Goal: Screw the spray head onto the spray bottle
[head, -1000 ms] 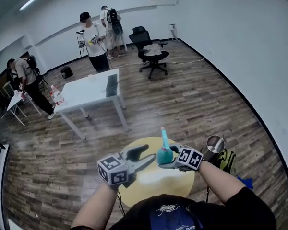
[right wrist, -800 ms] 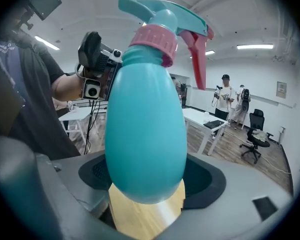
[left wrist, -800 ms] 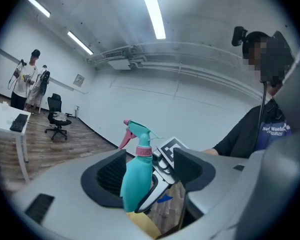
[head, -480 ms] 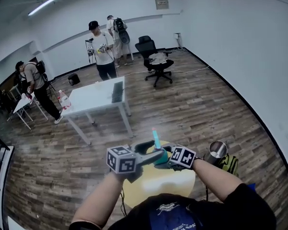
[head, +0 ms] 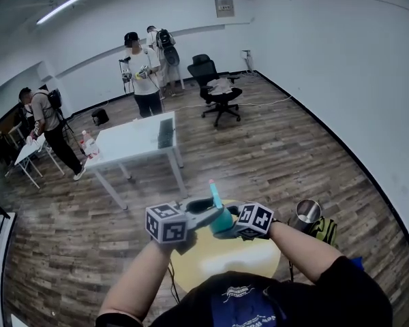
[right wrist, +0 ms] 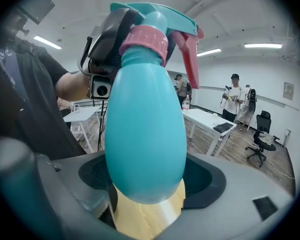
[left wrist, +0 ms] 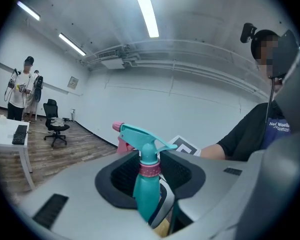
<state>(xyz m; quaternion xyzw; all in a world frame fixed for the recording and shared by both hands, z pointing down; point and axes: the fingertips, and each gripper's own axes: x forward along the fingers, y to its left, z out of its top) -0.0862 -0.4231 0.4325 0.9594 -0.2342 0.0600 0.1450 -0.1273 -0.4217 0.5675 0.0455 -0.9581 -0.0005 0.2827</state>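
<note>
A teal spray bottle (right wrist: 145, 129) stands upright in my right gripper (right wrist: 147, 189), whose pads clamp its round body. Its teal spray head (left wrist: 140, 134) with a pink trigger (right wrist: 187, 59) sits on a pink collar (left wrist: 151, 169) at the neck. My left gripper (left wrist: 151, 171) has just been closing and its black pads now press on the neck at the collar from both sides. In the head view both grippers meet over the yellow round table (head: 225, 261), the left gripper (head: 203, 211) reaching in from the left, the right gripper (head: 226, 229) under the bottle (head: 221, 220).
A white table (head: 133, 138) with a keyboard stands further off on the wooden floor. A black office chair (head: 218, 84) is at the back. Several people stand along the far wall and at the left. A steel cup (head: 307, 211) sits to the right.
Both grippers and the bottle have risen and drifted left. The left jaws, open beside the bottle before, have come round the spray head's neck and closed on it.
</note>
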